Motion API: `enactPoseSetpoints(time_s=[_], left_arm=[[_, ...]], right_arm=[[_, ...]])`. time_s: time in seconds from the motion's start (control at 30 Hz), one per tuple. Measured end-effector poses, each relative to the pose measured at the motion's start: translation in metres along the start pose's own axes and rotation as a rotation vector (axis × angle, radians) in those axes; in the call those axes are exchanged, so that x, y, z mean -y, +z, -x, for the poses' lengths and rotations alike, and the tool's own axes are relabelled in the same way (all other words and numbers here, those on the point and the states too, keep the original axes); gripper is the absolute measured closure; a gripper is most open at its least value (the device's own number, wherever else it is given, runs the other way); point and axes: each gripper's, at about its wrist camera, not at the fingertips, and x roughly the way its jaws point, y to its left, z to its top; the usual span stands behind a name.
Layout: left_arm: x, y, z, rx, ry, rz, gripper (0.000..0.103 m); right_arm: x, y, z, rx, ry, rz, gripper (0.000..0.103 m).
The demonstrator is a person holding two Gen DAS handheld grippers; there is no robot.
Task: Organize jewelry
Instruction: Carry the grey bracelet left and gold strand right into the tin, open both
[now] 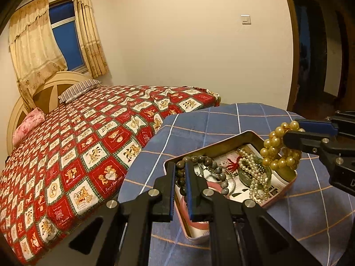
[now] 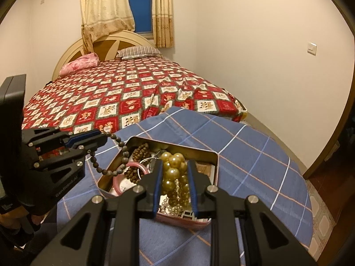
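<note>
Two hand-held grippers work over an open tin box (image 1: 248,134) of jewelry set on a blue checked cloth (image 1: 221,119). The left gripper (image 1: 180,166), jaws nearly closed, pinches a strand of dark gray-brown beads (image 1: 207,161); in the right wrist view the same strand (image 2: 124,153) droops in a loop from the left gripper (image 2: 104,136) over the box's near-left edge. The right gripper (image 2: 174,168), jaws partly closed, clamps a bunched bracelet of large gold pearls (image 2: 173,173), held above the box's right side (image 1: 280,148). White lettering on the left gripper's body (image 2: 66,186) is only partly legible and seems to end in "AI".

Inside the box lie a string of small white pearls (image 1: 253,173), a pink bangle (image 2: 133,166), a brown bead strand (image 2: 142,149) and printed paper (image 1: 224,161) whose text is too small to read. Behind, a red-and-white patchwork bedspread (image 1: 88,144) carries small script that cannot be read reliably. A striped pillow (image 2: 138,52), a pink pillow (image 2: 79,66), cream curtains (image 2: 106,6) and a wall switch (image 2: 311,47) stand farthest off.
</note>
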Motion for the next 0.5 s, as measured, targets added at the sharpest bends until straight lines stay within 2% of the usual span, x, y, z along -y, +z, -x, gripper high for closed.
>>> enactPoseSetpoints(time_s=[0.5], left_arm=[[0.0, 0.002, -0.028, -0.035, 0.003, -0.005, 0.095]], right_arm=[[0.006, 0.008, -0.026, -0.022, -0.009, -0.011, 0.079]])
